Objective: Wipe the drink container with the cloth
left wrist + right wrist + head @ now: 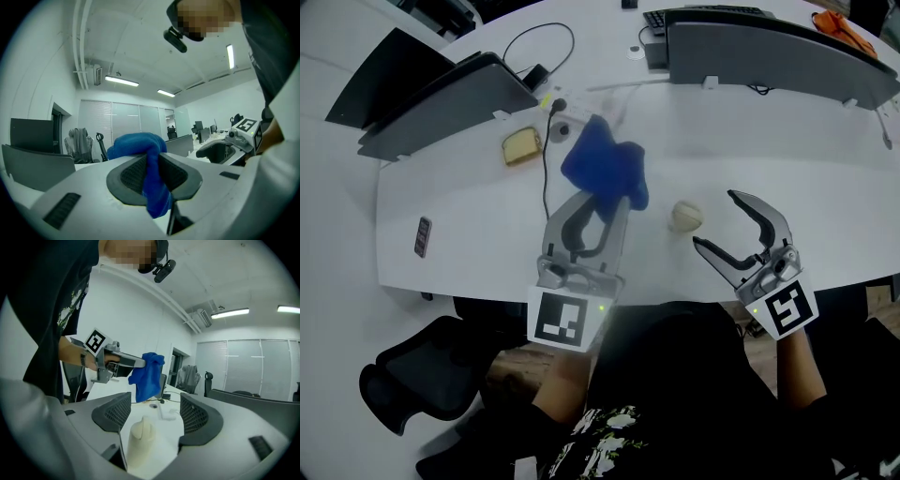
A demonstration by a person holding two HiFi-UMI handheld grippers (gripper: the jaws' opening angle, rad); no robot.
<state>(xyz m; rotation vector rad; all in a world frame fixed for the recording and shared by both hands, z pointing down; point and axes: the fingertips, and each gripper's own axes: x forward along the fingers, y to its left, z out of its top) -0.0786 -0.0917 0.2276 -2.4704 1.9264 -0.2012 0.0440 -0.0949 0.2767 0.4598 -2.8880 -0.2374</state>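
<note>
Drink container [687,217]: cream, upright on white table [469,234], just ahead of the empty, wide-open right gripper [713,218], which is nearer; left gripper [598,208], clamped on blue cloth [605,164], is further left.

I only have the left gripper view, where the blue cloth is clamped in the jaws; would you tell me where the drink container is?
Observer: The drink container, a small cream bottle, rests on the white table, just in front of the right gripper.
Operator: Thank you. Is the right gripper holding it?
Observer: No. In the right gripper view its jaws stand wide apart, with the container in the gap ahead and neither pad touching it.
Operator: And is my cloth touching the container?
Observer: No. In the head view the cloth sits to the container's left, clear of it.
</note>
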